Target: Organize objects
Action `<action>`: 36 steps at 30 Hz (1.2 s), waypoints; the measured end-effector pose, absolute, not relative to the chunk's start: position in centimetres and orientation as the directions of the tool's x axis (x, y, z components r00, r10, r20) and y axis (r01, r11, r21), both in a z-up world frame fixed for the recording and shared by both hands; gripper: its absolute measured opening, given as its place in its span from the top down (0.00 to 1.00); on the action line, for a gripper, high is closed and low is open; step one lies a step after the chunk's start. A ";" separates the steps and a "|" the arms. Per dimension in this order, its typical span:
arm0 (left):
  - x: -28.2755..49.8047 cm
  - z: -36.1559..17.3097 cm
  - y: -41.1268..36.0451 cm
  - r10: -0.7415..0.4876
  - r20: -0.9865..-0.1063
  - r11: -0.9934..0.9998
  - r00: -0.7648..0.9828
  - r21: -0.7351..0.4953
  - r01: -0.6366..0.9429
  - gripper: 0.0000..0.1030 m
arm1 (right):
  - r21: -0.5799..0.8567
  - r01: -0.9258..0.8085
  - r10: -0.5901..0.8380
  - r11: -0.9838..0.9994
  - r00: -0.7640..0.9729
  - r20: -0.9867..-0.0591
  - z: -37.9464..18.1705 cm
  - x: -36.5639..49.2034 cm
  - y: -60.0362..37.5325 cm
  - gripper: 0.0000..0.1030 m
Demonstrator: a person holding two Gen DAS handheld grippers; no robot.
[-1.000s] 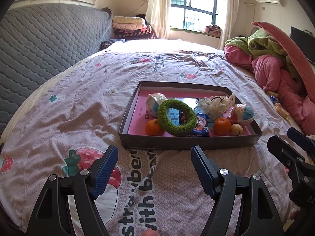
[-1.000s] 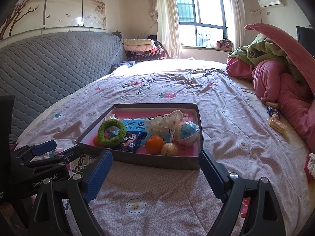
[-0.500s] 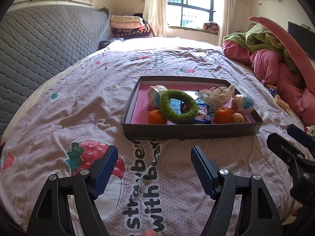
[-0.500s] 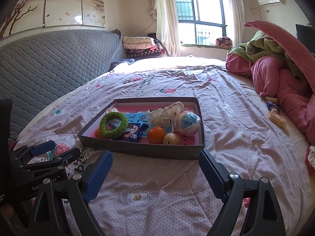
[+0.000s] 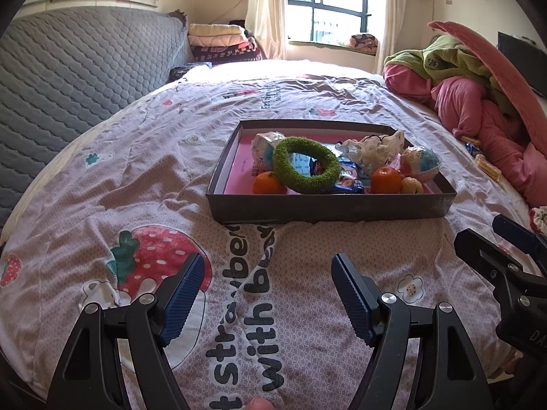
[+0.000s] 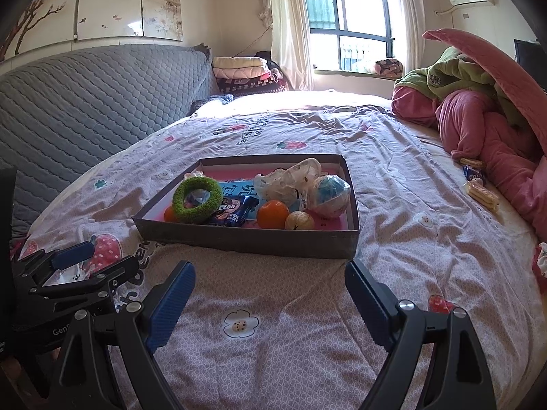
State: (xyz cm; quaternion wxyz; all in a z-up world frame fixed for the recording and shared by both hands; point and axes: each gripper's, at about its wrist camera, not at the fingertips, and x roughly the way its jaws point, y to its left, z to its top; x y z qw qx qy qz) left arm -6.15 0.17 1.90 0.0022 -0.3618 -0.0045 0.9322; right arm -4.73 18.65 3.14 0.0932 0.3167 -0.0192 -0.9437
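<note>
A shallow grey box [image 5: 328, 210] [image 6: 246, 239] with a pink floor lies on the bed. In it are a green fuzzy ring [image 5: 306, 170] [image 6: 197, 199], two oranges [image 5: 386, 180] [image 5: 268, 183], a walnut [image 6: 299, 221], a blue-and-white ball [image 6: 330, 195], a crumpled white bag [image 6: 290, 181] and blue snack packets [image 6: 234, 212]. My left gripper [image 5: 268, 278] hovers open over the sheet, short of the box's near wall, nothing between its fingers. My right gripper [image 6: 270, 285] is open too, just before the box's near right corner.
A heap of pink and green bedding [image 6: 478, 116] fills the bed's right side, with loose wrapped snacks [image 6: 482, 194] beside it. A grey quilted headboard [image 6: 85, 102] runs along the left. Folded blankets [image 6: 239, 71] are stacked by the window.
Both views have drawn back slightly from the box, so more sheet shows in front of it. Both grippers stay open and empty.
</note>
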 end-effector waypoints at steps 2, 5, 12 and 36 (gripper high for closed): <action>-6.1 1.6 0.2 0.012 -0.680 -1.000 -0.733 -0.017 -0.001 0.25 | 0.107 0.160 -0.192 -0.981 -0.781 -0.594 2.9 -4.7 18.8 0.14; -5.9 1.2 0.4 0.026 -0.684 -1.000 -0.729 -0.027 -0.010 0.25 | 0.117 0.158 -0.196 -0.981 -0.777 -0.597 2.5 -4.4 18.8 0.14; -5.4 0.0 0.6 0.029 -0.698 -1.000 -0.715 -0.028 -0.014 0.25 | 0.097 0.168 -0.192 -0.981 -0.767 -0.612 1.6 -3.7 18.4 0.14; -4.3 -2.3 -0.7 0.013 -0.716 -1.000 -0.698 -0.026 0.008 0.25 | 0.040 0.180 -0.164 -0.983 -0.759 -0.631 -1.2 -2.4 17.0 0.14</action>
